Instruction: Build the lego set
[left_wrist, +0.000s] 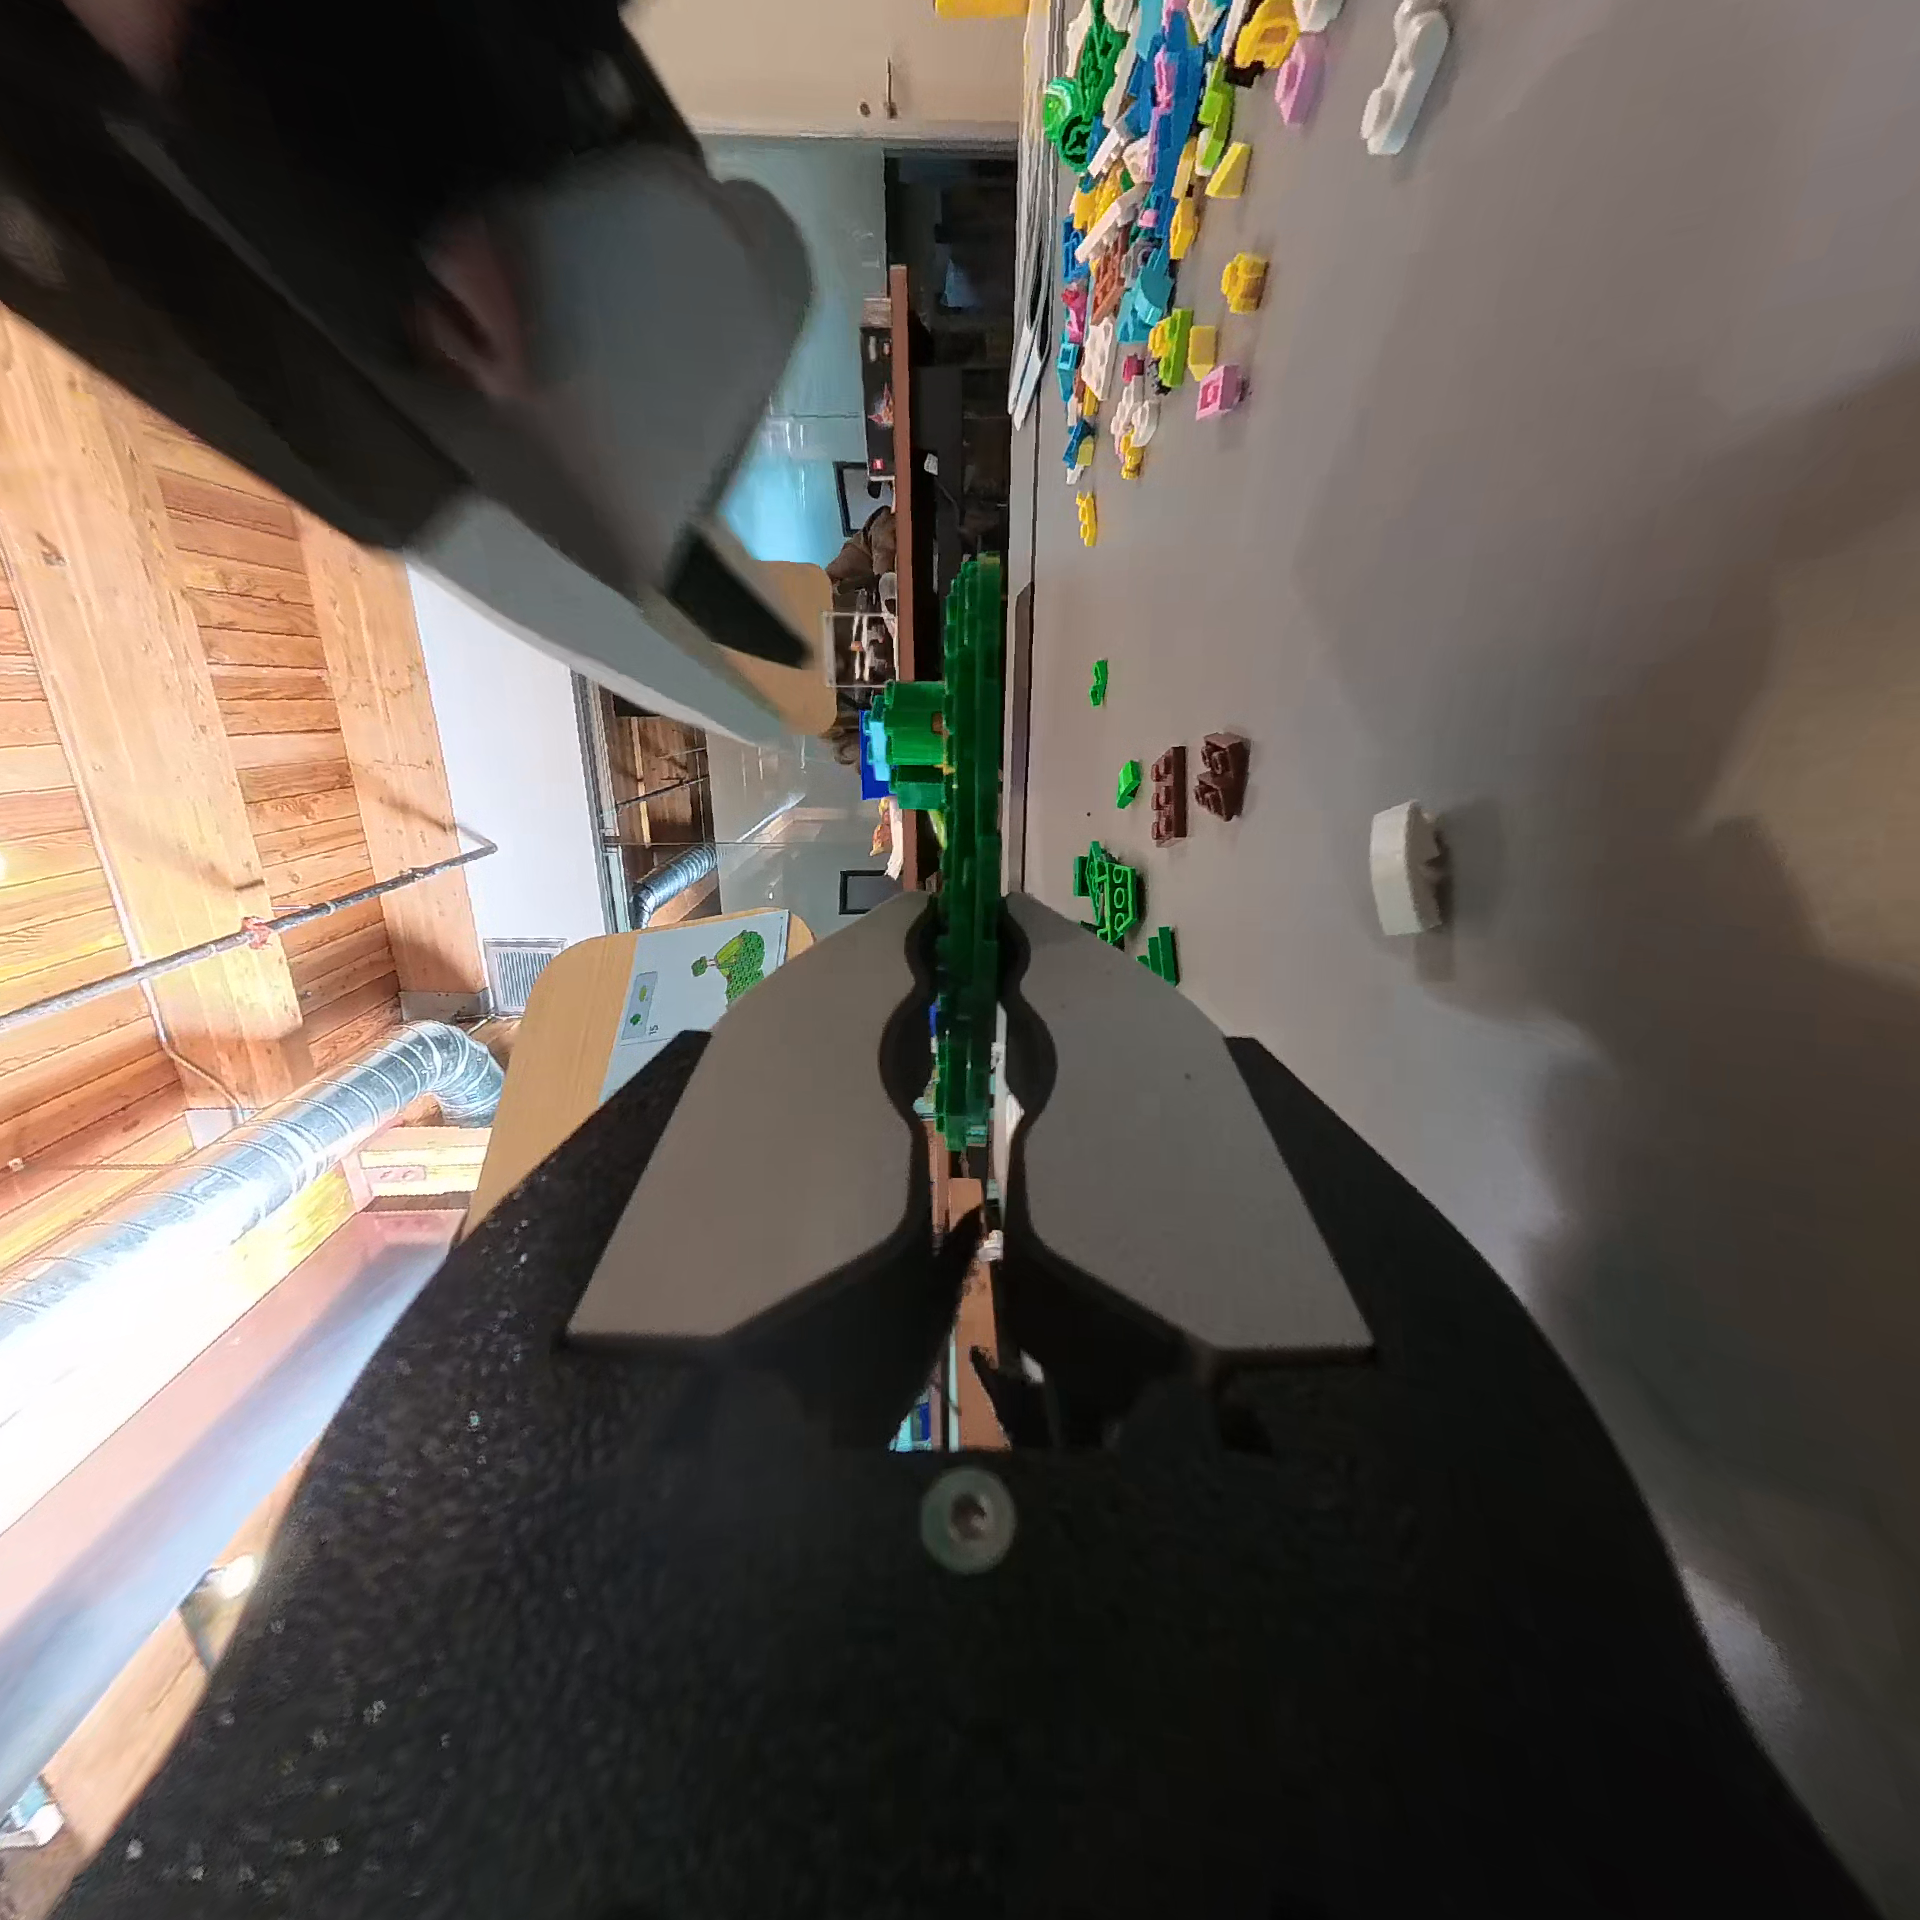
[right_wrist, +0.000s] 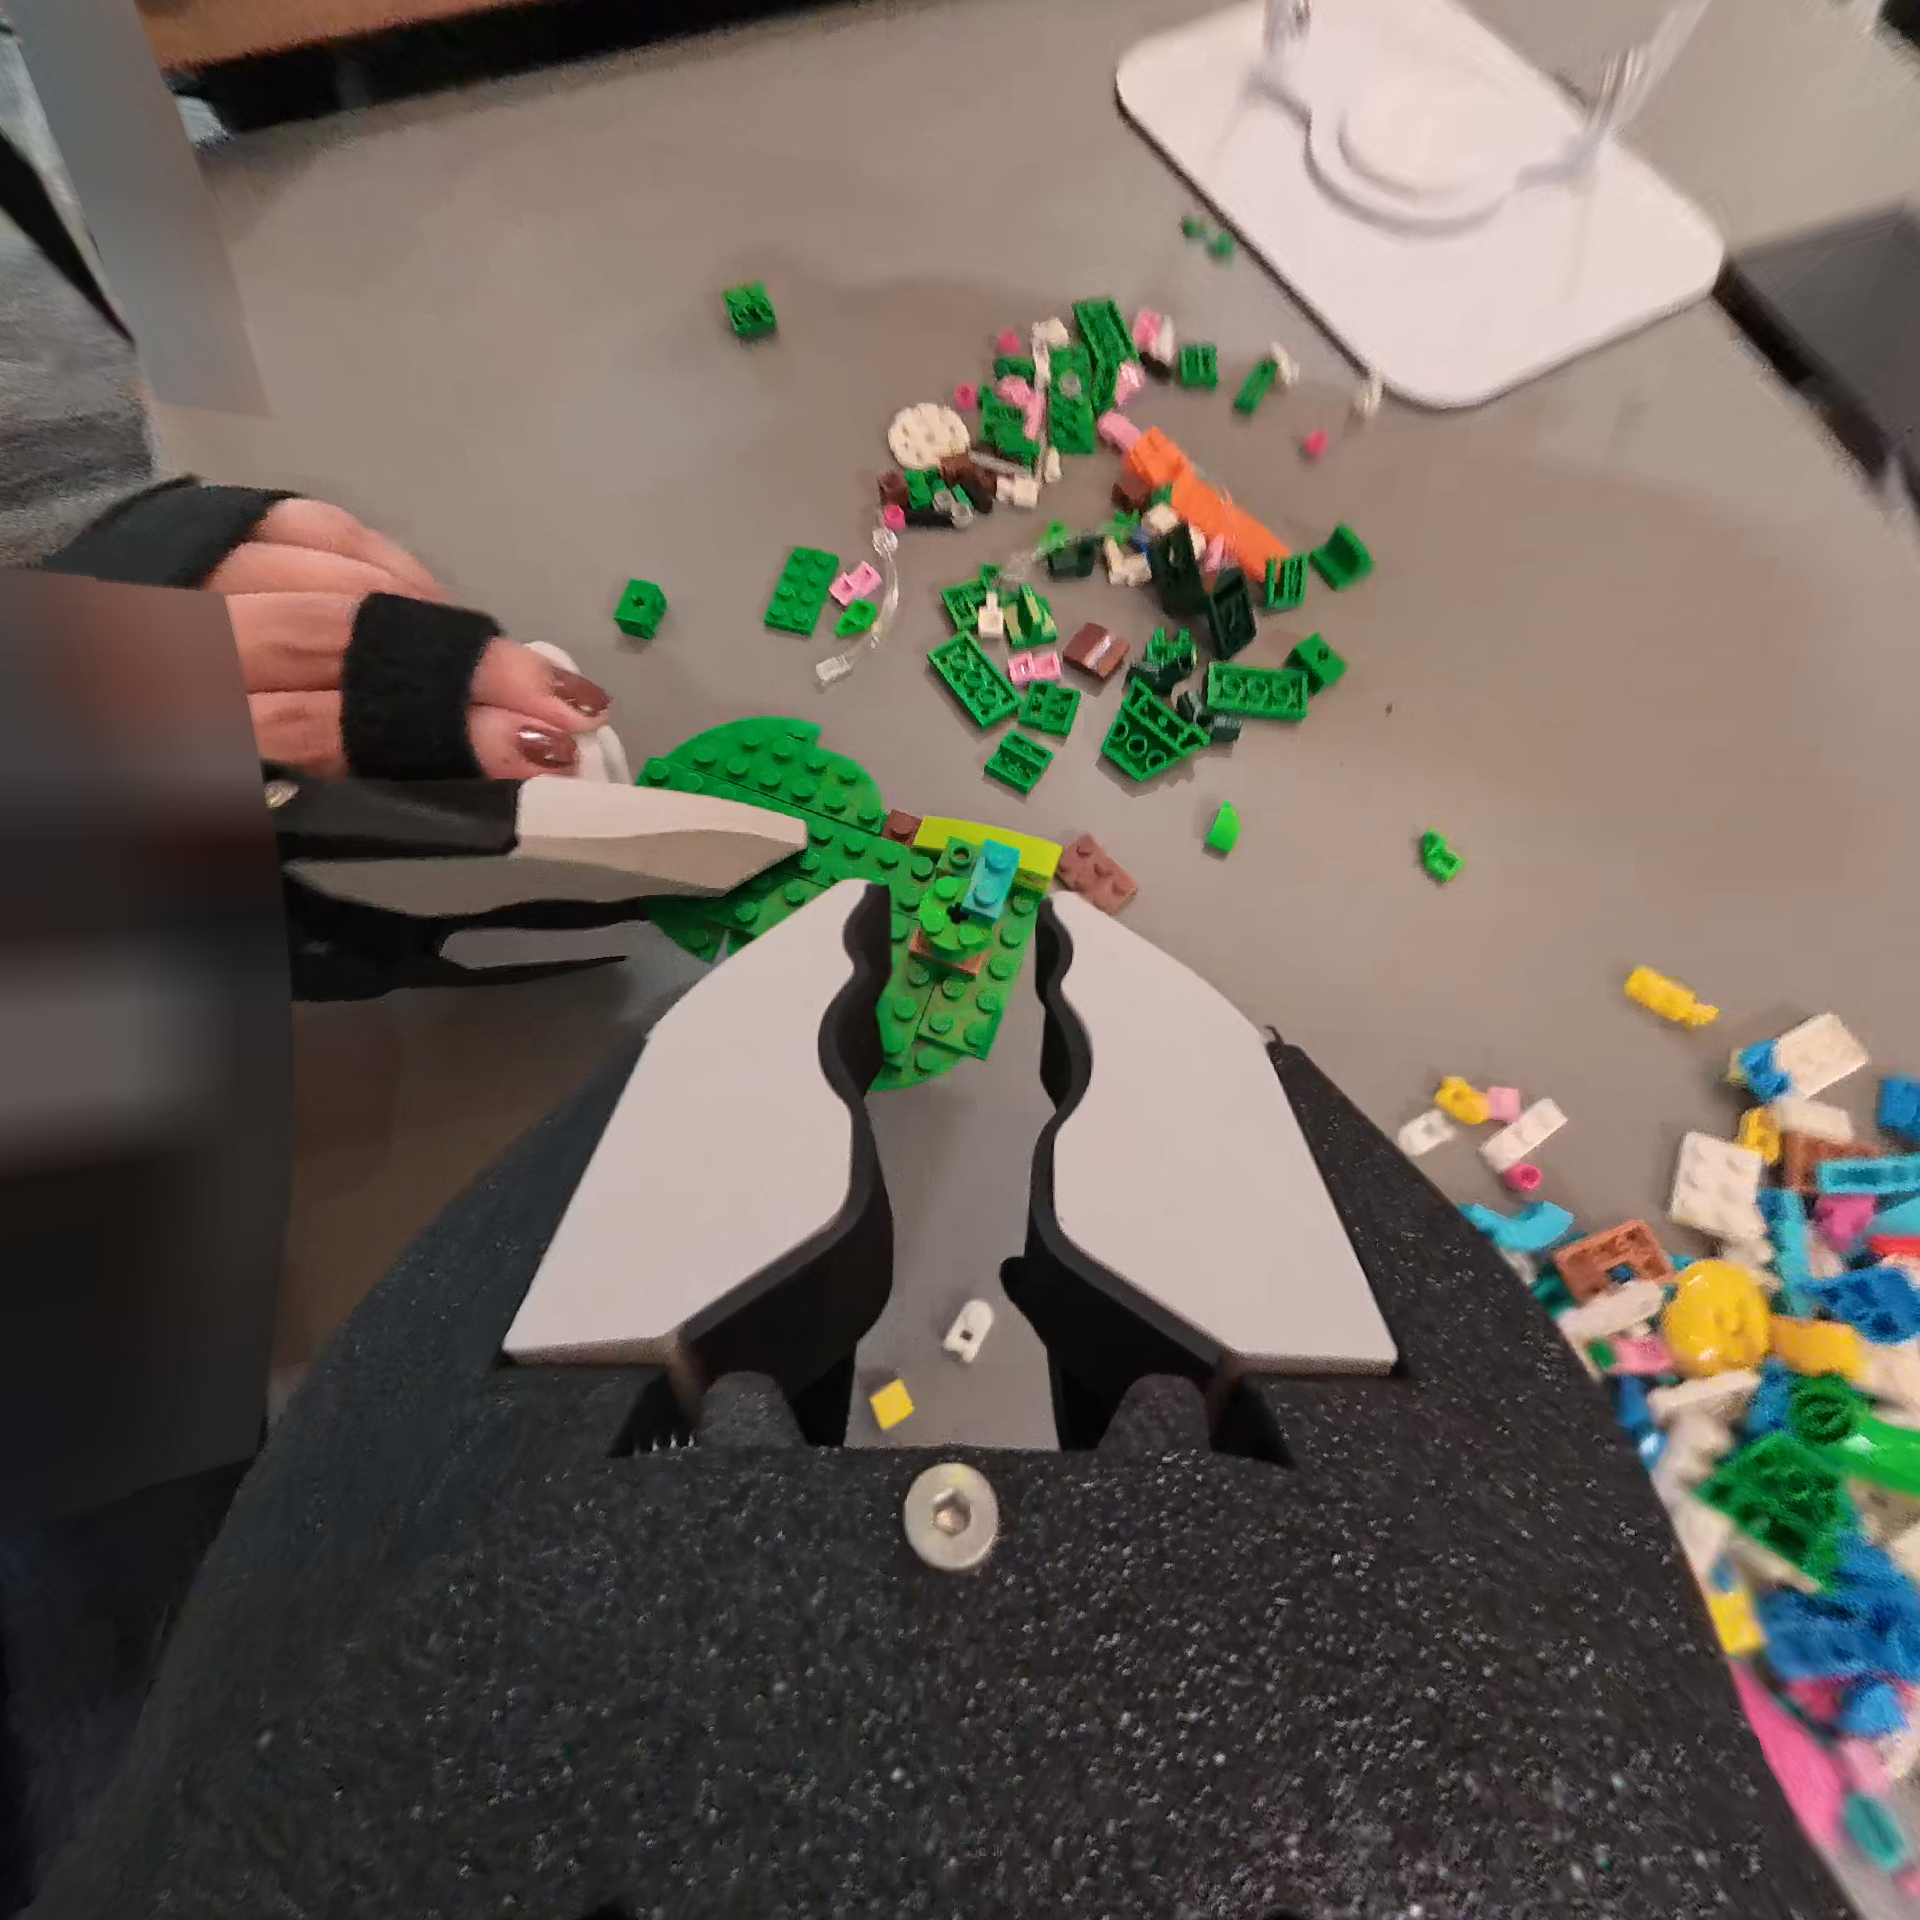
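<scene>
In the left wrist view, my left gripper is clamped on the edge of the green base plate, held flat on the grey table. In the right wrist view, my right gripper hangs open and empty above the blue brick. I'd press straight down while the left braces the plate.

Black speckled claw, grey fingers, silver screw.

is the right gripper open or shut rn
Open. The right gripper shows a clear gap between its fingers, which straddle the small blue brick on the green base without touching it.
</scene>
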